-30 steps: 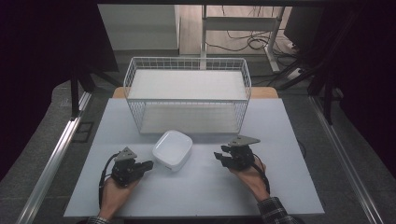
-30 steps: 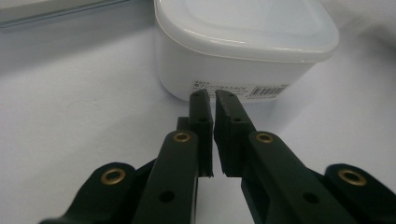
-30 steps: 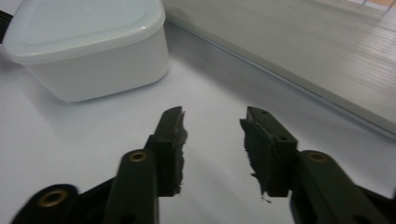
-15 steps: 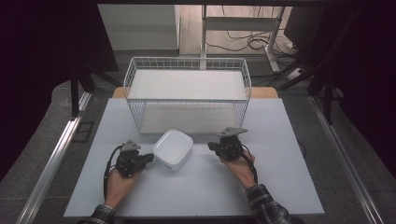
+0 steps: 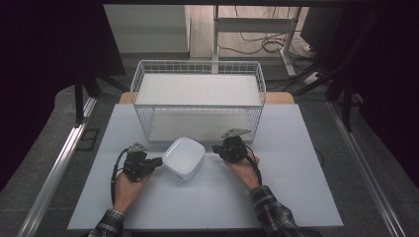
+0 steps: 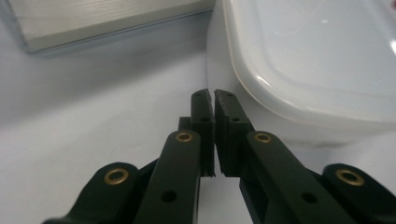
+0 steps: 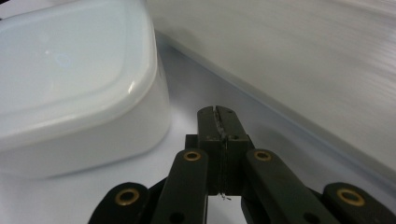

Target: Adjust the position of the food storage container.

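A white lidded square container (image 5: pixel 184 158) sits upside-looking on the white table, just in front of the wire basket (image 5: pixel 197 69). My left gripper (image 5: pixel 157 161) lies low on the table at the container's left side, its jaws shut with nothing between them; in the left gripper view the gripper (image 6: pixel 214 95) has its tips close to the container (image 6: pixel 317 60). My right gripper (image 5: pixel 216 149) is at the container's right side, jaws shut and empty. In the right gripper view the gripper (image 7: pixel 218 110) points past the container (image 7: pixel 74 84) on its left.
The white wire basket has a pale board (image 5: pixel 197 89) across its top and another at its floor (image 5: pixel 197 126). The white table (image 5: pixel 296 173) has free room right and front. A metal rail (image 5: pixel 54 168) runs along the left; cables and desk legs lie beyond.
Both hands have moved forward and inward, bringing the two grippers from the table's front area up to either side of the container. The container has not moved.
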Demonstrator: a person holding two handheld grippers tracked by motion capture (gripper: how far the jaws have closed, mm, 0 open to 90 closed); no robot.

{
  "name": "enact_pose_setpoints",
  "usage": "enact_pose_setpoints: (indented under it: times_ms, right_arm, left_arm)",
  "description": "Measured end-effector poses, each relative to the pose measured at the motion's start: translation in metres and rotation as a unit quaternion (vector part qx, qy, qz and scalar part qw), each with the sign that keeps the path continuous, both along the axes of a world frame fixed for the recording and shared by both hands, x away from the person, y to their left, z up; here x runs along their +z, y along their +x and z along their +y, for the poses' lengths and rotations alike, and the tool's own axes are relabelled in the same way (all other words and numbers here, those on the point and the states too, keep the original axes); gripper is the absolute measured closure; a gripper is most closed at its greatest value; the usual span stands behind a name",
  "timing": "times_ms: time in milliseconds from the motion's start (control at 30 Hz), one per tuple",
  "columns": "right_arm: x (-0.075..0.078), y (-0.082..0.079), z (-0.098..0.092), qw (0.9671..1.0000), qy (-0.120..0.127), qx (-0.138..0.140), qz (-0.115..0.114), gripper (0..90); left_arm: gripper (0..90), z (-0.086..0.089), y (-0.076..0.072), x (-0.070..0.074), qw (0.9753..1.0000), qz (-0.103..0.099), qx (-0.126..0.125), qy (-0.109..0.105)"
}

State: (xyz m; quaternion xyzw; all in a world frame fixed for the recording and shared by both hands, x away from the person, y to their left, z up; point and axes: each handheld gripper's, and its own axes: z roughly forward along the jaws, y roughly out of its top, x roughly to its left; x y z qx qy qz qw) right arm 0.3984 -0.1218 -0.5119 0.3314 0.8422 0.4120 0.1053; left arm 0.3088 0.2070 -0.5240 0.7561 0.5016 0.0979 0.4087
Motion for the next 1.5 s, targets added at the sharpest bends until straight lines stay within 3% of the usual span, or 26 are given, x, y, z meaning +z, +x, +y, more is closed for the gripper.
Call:
enact_pose_setpoints:
  times_ms: [100, 200, 300, 467, 633, 933, 1167, 1500]
  right_arm:
    - [0.001, 0.007, 0.012, 0.9999, -0.01, 0.01, -0.007, 88.6]
    - [0.002, 0.01, 0.018, 0.9998, -0.011, 0.016, -0.009, 88.6]
    - [0.0, 0.015, 0.028, 0.9994, -0.016, 0.029, -0.011, 88.5]
    - [0.0, 0.014, 0.032, 0.999, -0.023, 0.037, -0.012, 88.7]
    - [0.0, 0.004, 0.019, 0.9992, -0.005, 0.04, 0.009, 88.7]
    - [0.003, -0.024, -0.003, 0.9992, -0.003, 0.023, 0.032, 88.8]
    - [0.007, -0.042, -0.022, 0.9995, -0.015, 0.007, 0.026, 88.8]
    - [0.01, -0.066, -0.035, 0.9993, -0.031, -0.006, 0.02, 88.8]
  left_arm:
    - [88.0, -0.001, -0.015, 0.001, 0.9998, 0.008, -0.015, -0.001]
    - [88.0, -0.006, -0.018, 0.0, 0.9996, 0.013, -0.026, 0.004]
    - [88.4, -0.013, -0.01, -0.001, 0.9996, 0.006, -0.019, 0.018]
    - [88.9, -0.013, 0.0, -0.002, 0.9999, 0.003, -0.007, 0.012]
    - [89.0, -0.014, 0.008, -0.003, 0.9998, 0.001, -0.018, -0.009]
    - [89.8, -0.031, 0.013, -0.003, 0.9987, 0.001, -0.047, -0.022]
    - [89.9, -0.05, 0.007, -0.003, 0.9969, 0.005, -0.077, -0.015]
    - [89.9, -0.064, -0.007, -0.003, 0.9943, 0.014, -0.106, -0.007]
